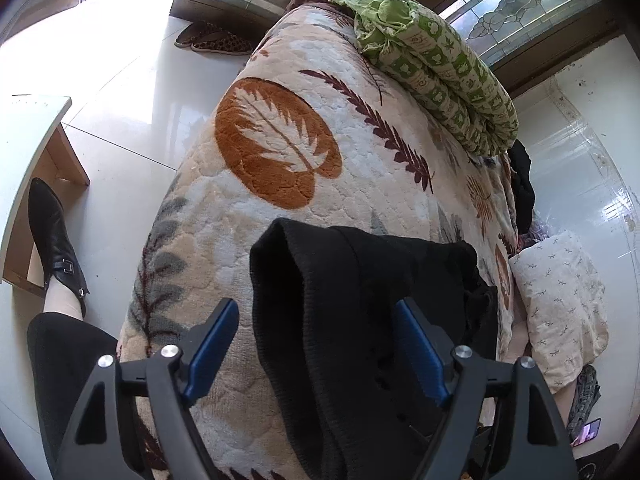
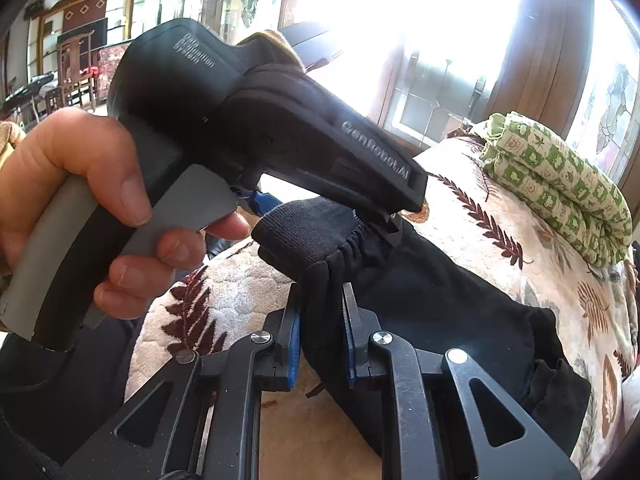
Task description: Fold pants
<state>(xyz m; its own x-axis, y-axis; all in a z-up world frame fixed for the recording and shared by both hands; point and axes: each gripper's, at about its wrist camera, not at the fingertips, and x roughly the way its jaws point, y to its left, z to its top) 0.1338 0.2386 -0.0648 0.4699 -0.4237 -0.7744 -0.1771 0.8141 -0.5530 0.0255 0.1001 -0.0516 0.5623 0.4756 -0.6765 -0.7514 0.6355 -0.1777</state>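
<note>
The black pants (image 2: 440,300) lie on the leaf-patterned blanket (image 1: 280,140), their lower end cut off at the frame's bottom edge. The right gripper (image 2: 320,336) pinches gathered fabric below the ribbed cuff. The left gripper (image 1: 316,356) stands spread astride the cuff; whether its pads touch the cloth cannot be made out.

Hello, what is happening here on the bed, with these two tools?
A person is folding black pants on a leaf-patterned blanket, holding a gripper in each hand. The right gripper has its jaws shut on the fabric just below the ribbed waistband. The left gripper has its jaws open around the waistband end, not pressing on it. A folded green quilt lies at the far end of the bed.
</note>
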